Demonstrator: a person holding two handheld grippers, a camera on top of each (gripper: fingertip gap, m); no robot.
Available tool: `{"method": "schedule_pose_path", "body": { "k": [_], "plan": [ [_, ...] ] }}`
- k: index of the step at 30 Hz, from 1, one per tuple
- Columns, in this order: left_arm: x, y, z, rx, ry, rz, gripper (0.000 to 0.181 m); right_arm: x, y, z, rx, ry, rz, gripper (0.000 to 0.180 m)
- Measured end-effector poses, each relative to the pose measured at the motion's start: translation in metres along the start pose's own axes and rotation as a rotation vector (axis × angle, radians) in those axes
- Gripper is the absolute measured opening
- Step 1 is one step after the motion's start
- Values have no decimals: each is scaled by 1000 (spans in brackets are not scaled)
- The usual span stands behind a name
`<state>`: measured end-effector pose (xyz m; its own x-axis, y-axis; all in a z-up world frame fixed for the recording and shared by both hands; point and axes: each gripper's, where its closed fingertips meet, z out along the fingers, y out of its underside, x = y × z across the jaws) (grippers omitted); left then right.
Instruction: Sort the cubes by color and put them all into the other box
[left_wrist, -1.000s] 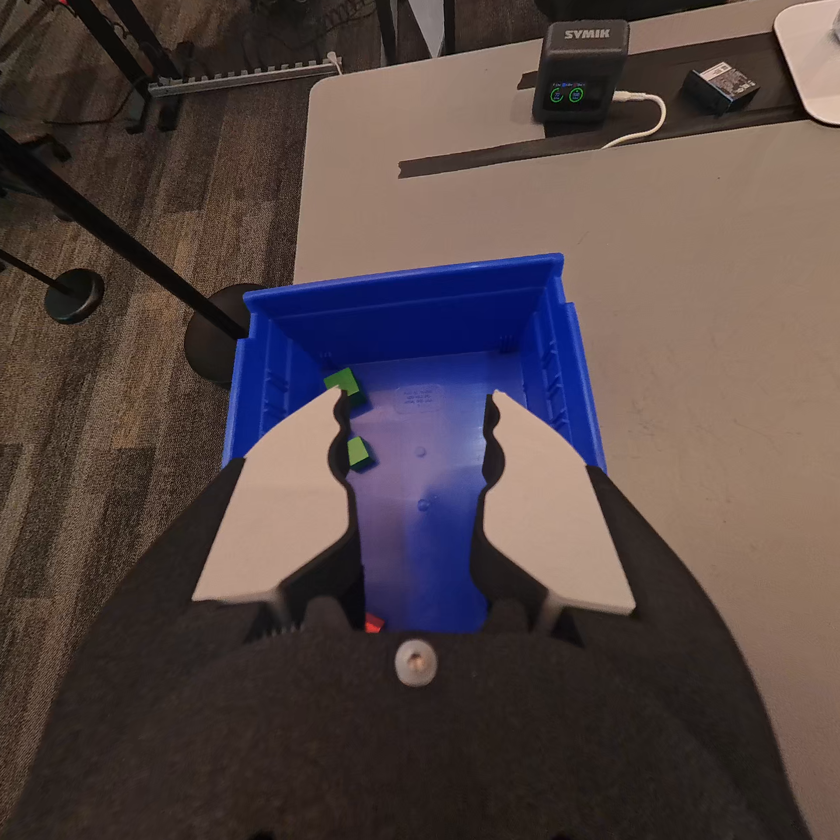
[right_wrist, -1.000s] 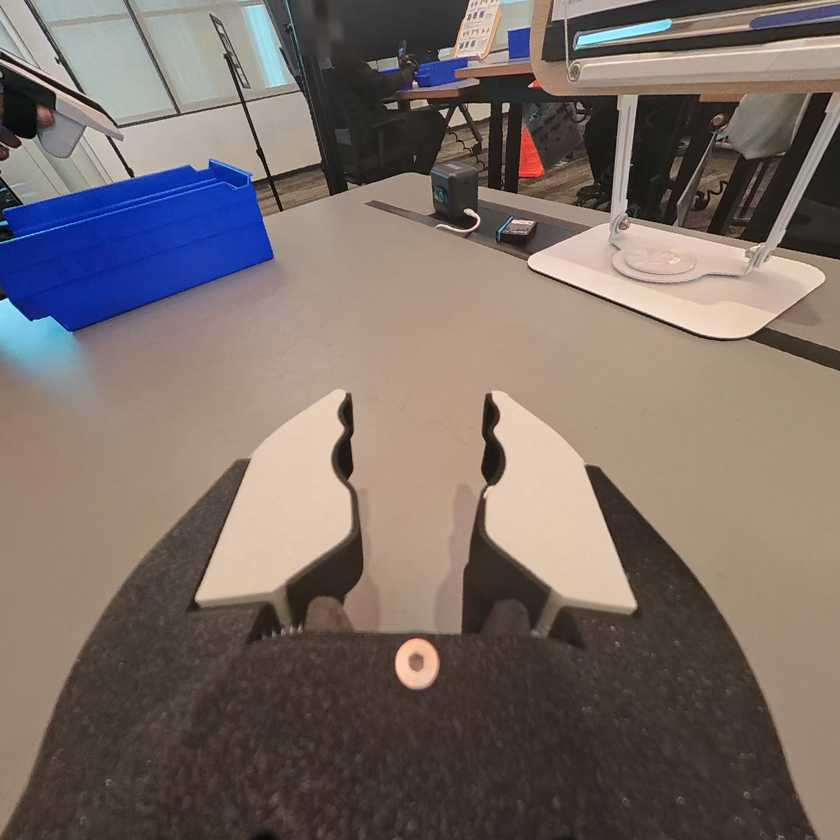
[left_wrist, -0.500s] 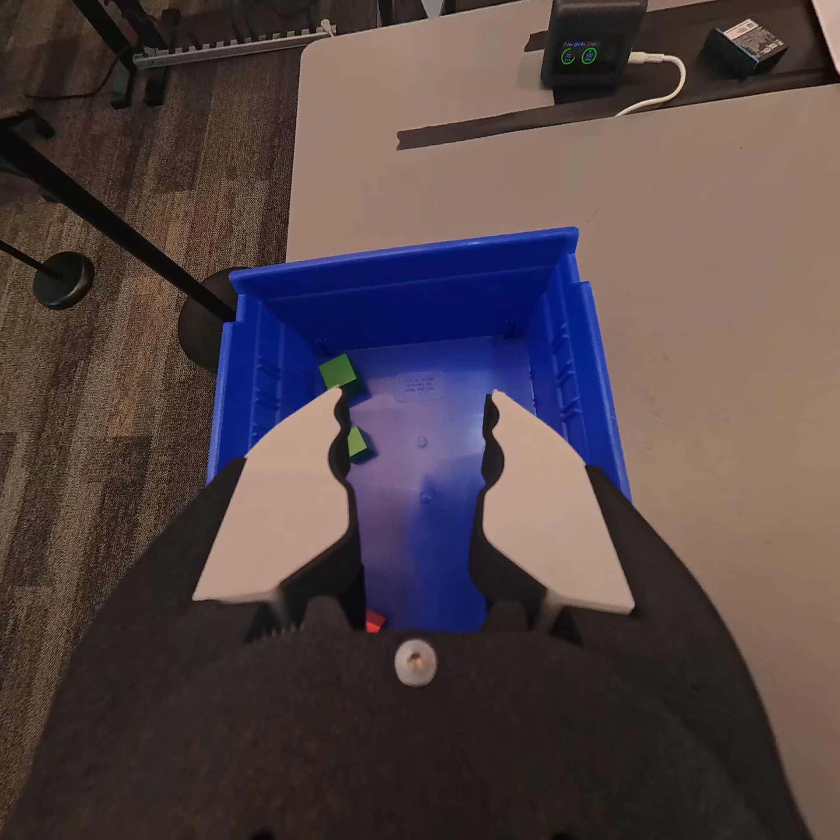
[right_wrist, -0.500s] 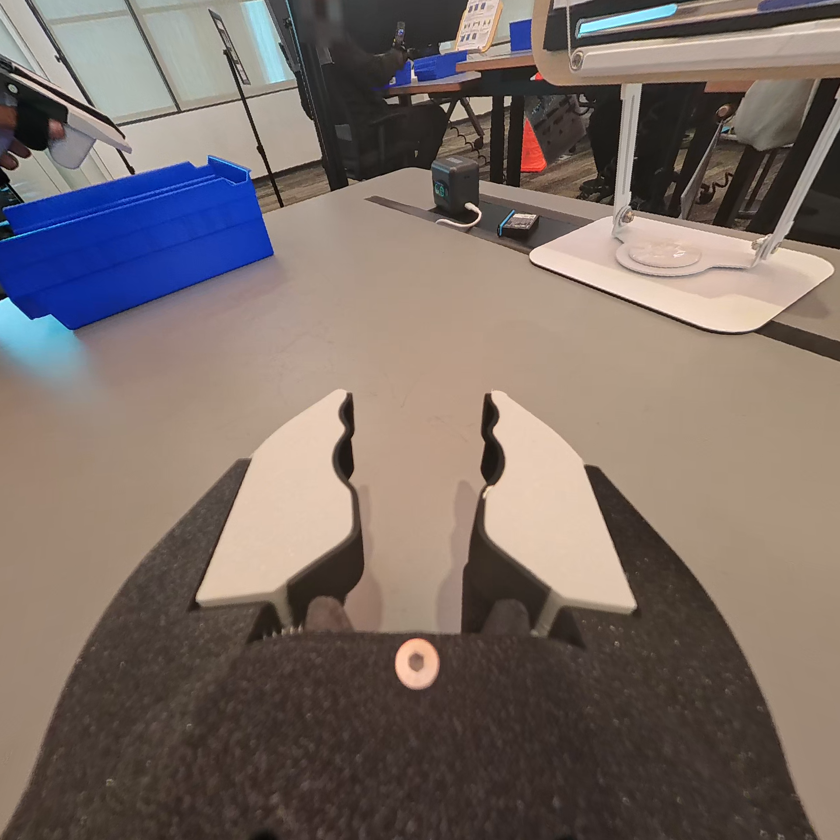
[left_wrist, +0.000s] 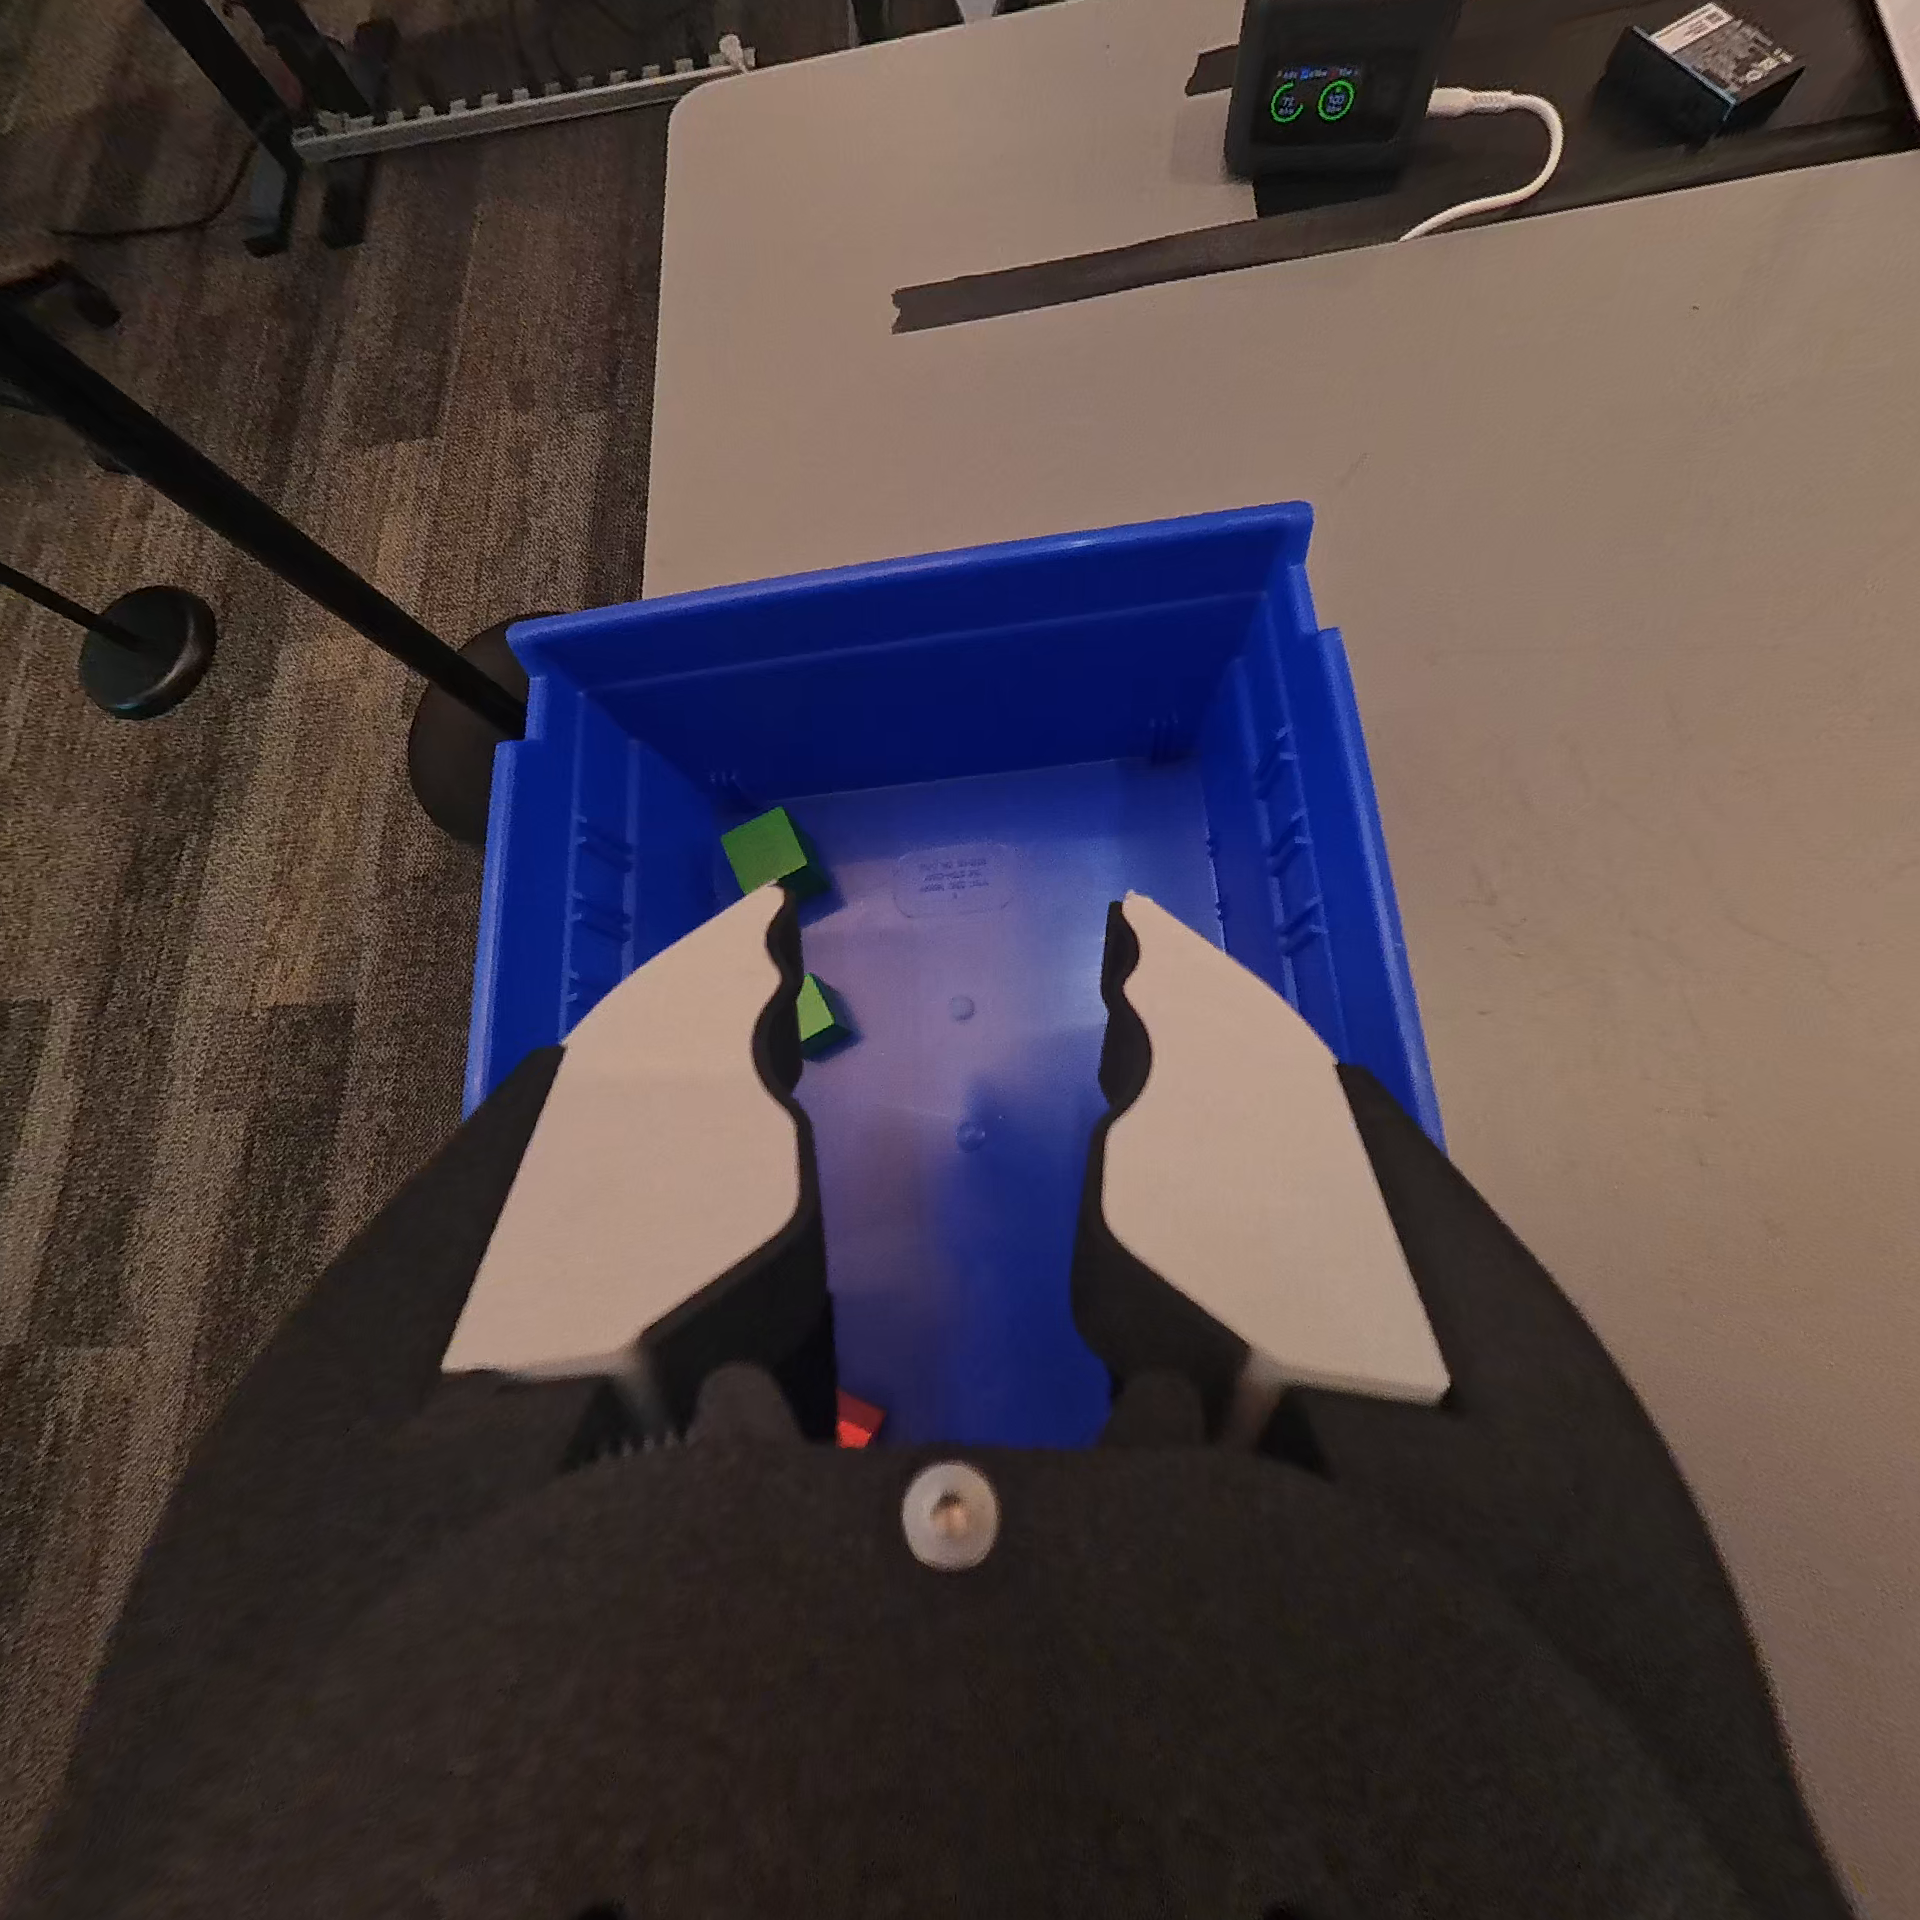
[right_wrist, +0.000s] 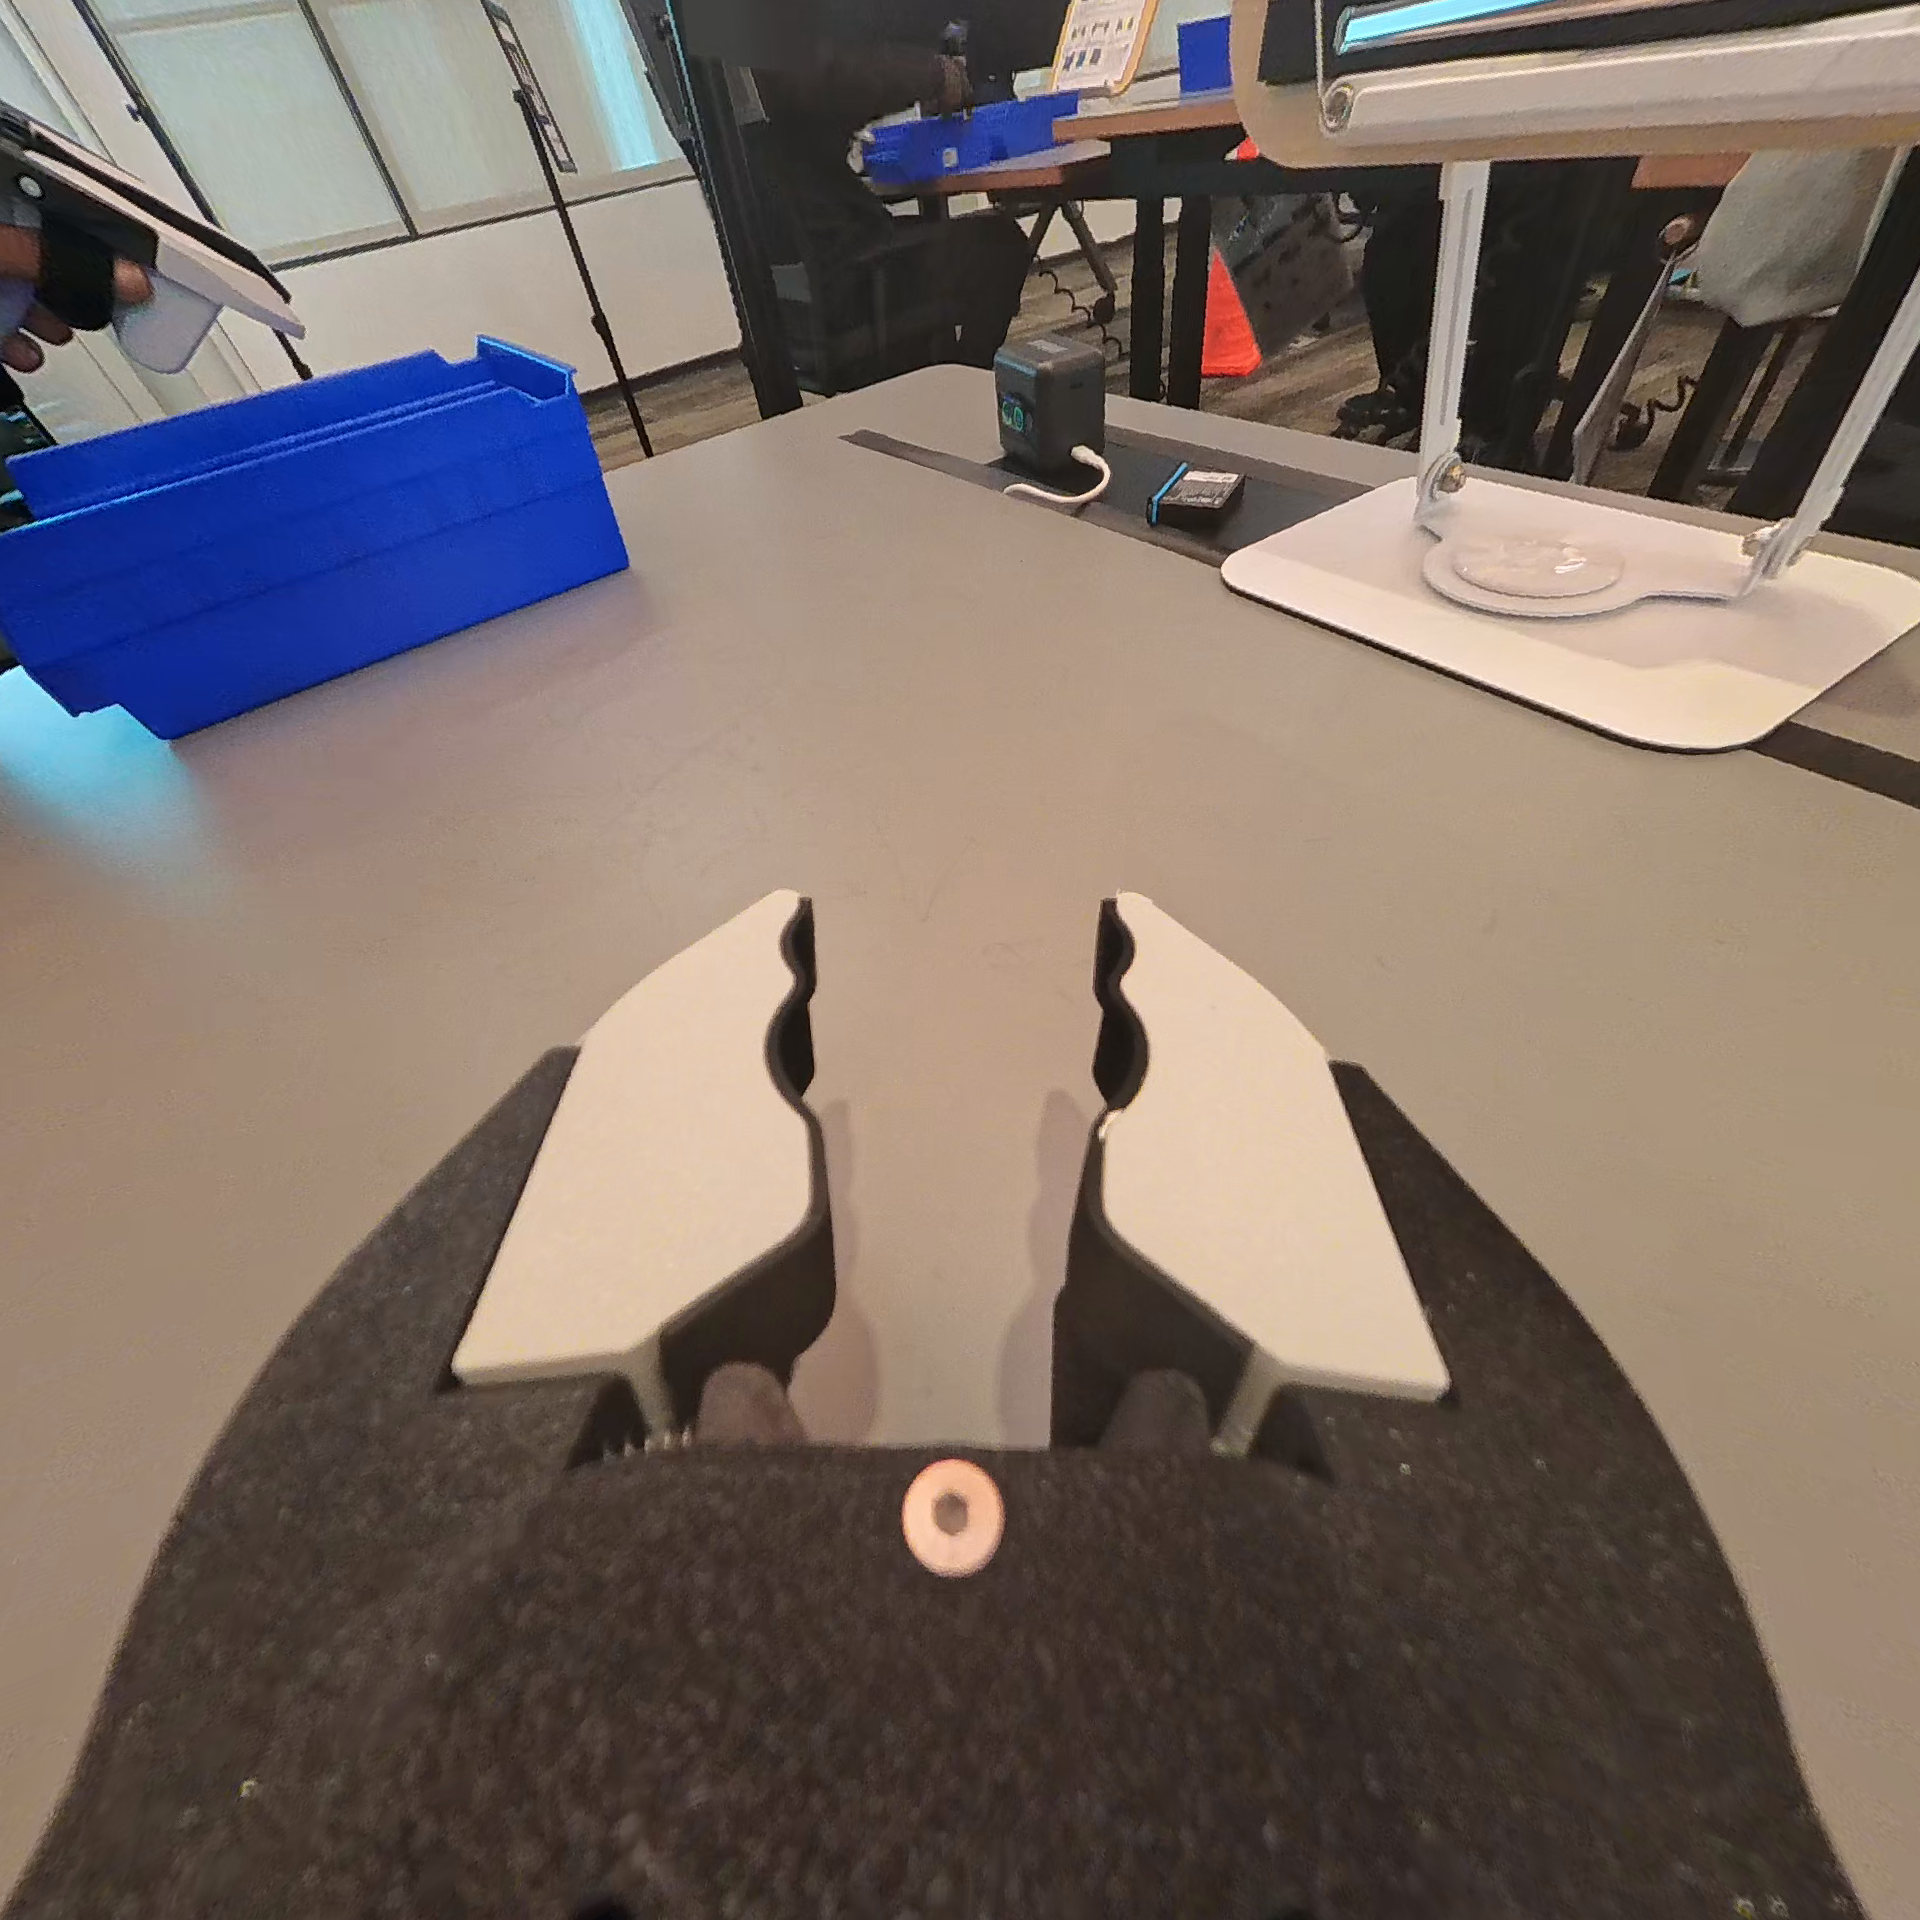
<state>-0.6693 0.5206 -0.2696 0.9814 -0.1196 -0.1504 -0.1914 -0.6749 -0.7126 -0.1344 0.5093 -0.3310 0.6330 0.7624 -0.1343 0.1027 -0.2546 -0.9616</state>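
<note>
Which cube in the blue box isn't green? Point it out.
The red cube, low between the left gripper's open jaws and mostly hidden. Both other visible cubes are green, farther up the blue box.

We see office or lab workspace: grey tables (right_wrist: 935, 727), carpet-tile floor (left_wrist: 260, 935), large windows (right_wrist: 312, 114), stand poles (left_wrist: 260, 520), more desks with blue bins (right_wrist: 977, 135) behind.

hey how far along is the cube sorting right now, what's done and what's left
Looks partly done: two green cubes lie together along the left side of the blue box, with a red cube apart at the near end. Nothing is in hand: the left gripper hovers open over the box, and the right gripper is open above bare table. Whether other cubes remain cannot be told; no second box shows.
</note>
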Motion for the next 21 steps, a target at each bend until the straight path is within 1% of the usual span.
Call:
{"method": "schedule_pose_path", "body": {
  "k": [21],
  "plan": [
    [18,-14,-11,31,8,60,55,-1,-3,-2,9,1,-7,51]
  ]
}}
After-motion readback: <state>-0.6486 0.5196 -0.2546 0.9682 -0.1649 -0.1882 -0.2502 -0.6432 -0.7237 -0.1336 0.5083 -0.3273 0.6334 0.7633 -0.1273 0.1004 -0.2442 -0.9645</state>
